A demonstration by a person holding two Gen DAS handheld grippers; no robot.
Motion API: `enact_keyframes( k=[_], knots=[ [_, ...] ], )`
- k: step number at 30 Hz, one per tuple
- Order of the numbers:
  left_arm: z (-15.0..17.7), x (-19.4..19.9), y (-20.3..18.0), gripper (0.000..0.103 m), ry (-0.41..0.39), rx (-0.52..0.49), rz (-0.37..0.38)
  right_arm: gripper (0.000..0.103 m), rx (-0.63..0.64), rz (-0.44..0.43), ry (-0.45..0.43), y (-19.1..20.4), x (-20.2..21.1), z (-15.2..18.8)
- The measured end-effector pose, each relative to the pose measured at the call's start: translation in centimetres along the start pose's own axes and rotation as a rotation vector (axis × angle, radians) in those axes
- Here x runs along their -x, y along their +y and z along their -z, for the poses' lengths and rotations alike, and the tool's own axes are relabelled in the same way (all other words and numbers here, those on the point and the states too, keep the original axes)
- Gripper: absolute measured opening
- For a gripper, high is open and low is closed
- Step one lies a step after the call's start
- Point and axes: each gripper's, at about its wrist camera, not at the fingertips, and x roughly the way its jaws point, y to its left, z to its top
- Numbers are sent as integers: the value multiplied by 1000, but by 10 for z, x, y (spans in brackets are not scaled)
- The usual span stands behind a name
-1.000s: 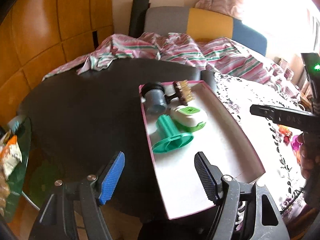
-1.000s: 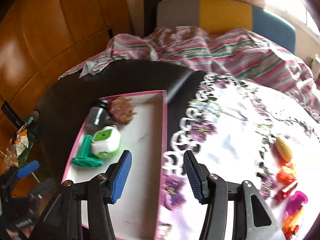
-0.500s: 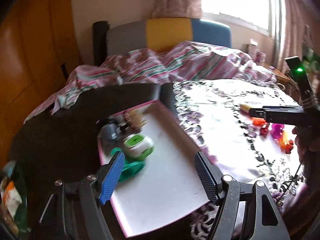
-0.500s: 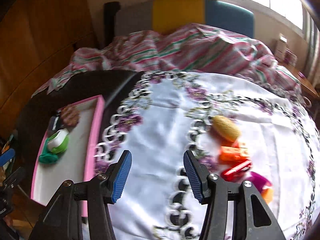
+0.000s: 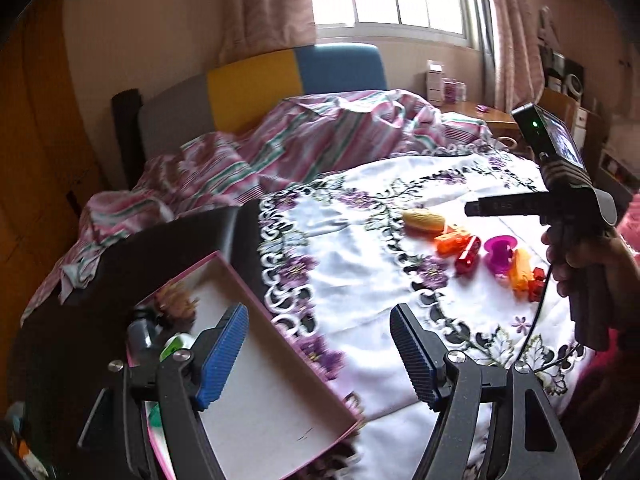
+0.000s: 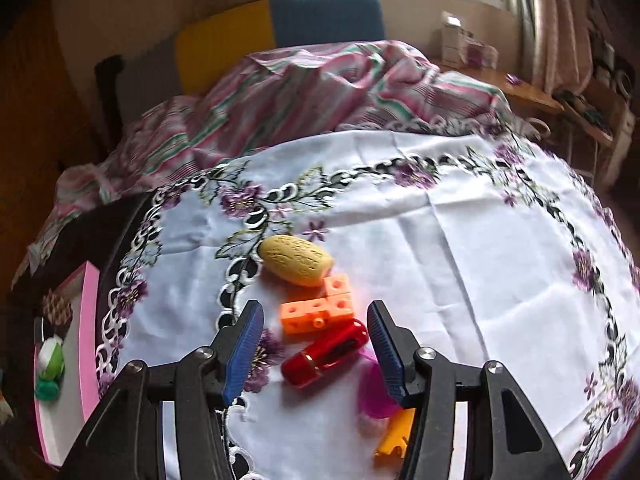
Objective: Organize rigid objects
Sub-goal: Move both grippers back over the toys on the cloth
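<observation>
On the surface, the pink-rimmed cardboard tray lies at the left, the yellow ridged oval toy, orange plastic block and red translucent piece lie on the white embroidered cloth, and both the left tool and right tool stand apart, holding nothing.

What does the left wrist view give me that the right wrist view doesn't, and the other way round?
Left wrist only: the right gripper from the side with the hand holding it, the left gripper open and empty, and most of the tray floor.

Right wrist only: the red toy framed between the right gripper's open fingers, untouched, and the holes in the orange block.

Both: the yellow oval toy, the white tablecloth, the pink tray rim, the striped bedding.
</observation>
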Motion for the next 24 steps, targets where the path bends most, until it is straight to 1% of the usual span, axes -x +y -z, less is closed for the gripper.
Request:
enact_keyframes(
  k=[4, 10, 24],
  knots=[
    [-8, -7, -18, 74, 1, -44, 24, 55, -41, 4, 6, -8, -1, -2],
    [-17, -16, -36, 75, 2, -85, 48, 55, -65, -7, 5, -13, 0, -3],
    [-28, -34, -60, 78, 10, -145, 81, 55, -129, -16, -1, -26, 2, -6]
  ],
)
